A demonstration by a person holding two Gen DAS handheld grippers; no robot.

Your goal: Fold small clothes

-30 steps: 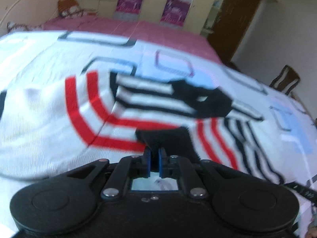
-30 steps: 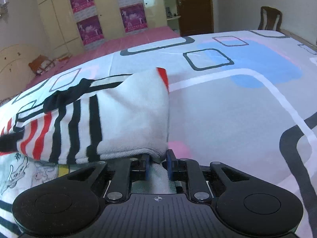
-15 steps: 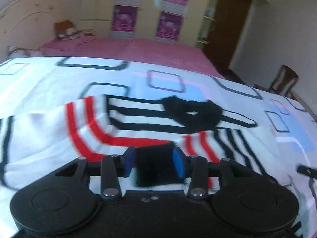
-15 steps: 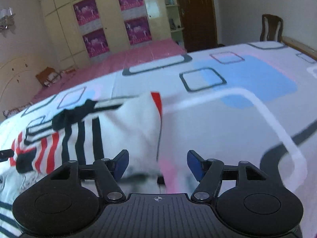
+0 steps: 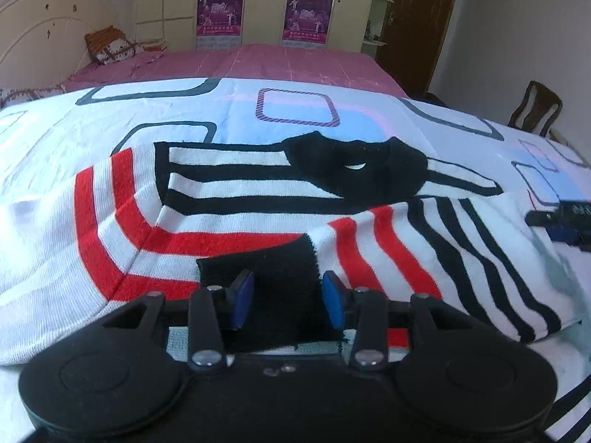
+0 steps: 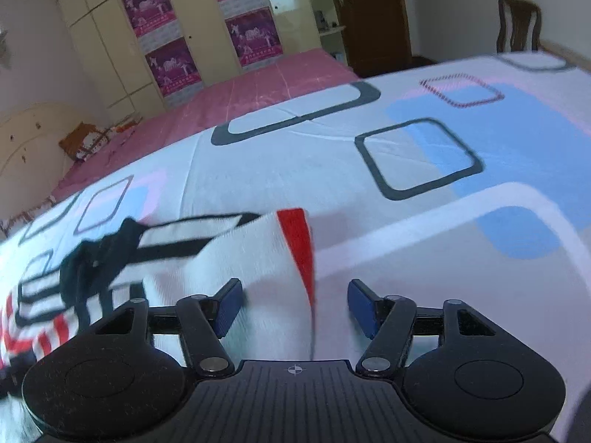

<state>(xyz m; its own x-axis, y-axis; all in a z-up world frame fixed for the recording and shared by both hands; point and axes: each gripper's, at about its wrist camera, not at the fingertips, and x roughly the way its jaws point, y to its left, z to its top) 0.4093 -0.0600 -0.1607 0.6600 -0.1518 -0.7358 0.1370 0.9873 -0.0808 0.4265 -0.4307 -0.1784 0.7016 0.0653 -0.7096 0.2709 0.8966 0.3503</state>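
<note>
A white knitted sweater (image 5: 258, 199) with red and black stripes and a black collar (image 5: 351, 166) lies folded on the patterned bedsheet (image 5: 295, 110). Its black cuff (image 5: 280, 269) lies flat between the blue pads of my left gripper (image 5: 288, 299), which is open and not pressing on it. In the right wrist view the sweater's white folded edge with a red stripe (image 6: 295, 243) runs under my right gripper (image 6: 297, 308). Its jaws are closing, and the pads stand clear of the cloth. One of the right gripper's fingers (image 5: 554, 217) shows at the sweater's right side.
The sheet (image 6: 424, 155) stretches bare to the right of the sweater. Beyond it lies a pink bed (image 5: 258, 62) with a cushion (image 5: 110, 44). A wardrobe with purple posters (image 5: 221, 7), a dark door (image 5: 413, 18) and a wooden chair (image 5: 535, 107) stand along the walls.
Both grippers were shut on the sweater and have let go. The left released the black cuff and the right released the white folded edge. Both have pulled back a little, the right more.
</note>
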